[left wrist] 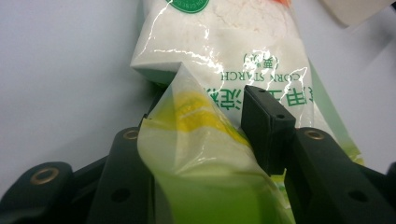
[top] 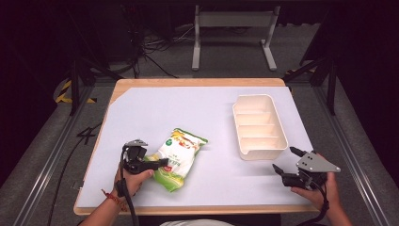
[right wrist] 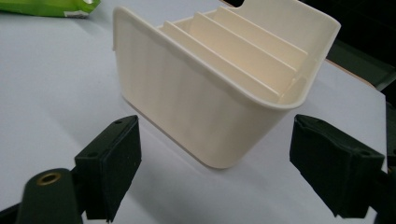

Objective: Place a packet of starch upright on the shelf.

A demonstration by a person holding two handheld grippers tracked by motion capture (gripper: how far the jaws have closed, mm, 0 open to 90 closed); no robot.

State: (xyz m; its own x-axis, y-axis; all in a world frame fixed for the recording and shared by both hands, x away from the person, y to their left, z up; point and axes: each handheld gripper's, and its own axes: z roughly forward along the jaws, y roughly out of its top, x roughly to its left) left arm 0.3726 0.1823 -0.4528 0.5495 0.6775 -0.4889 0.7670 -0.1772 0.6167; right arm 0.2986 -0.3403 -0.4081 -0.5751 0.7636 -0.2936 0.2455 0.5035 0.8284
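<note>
Green-and-white plastic marks the starch bag [top: 179, 157], lying on the table [top: 141, 113] in the high view with its near end inside the left gripper [top: 157, 164]; the right gripper [top: 285, 161] gapes empty just short of the tray [top: 259, 126].

Left gripper view: both jaws pinch the bag's [left wrist: 219, 93] crumpled green end between them.

Right gripper view: jaws spread wide, holding nothing, tray [right wrist: 196, 102] ahead between them.

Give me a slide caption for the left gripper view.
Left gripper closing its jaws on the green end of a corn starch bag lying on the white table.
</note>
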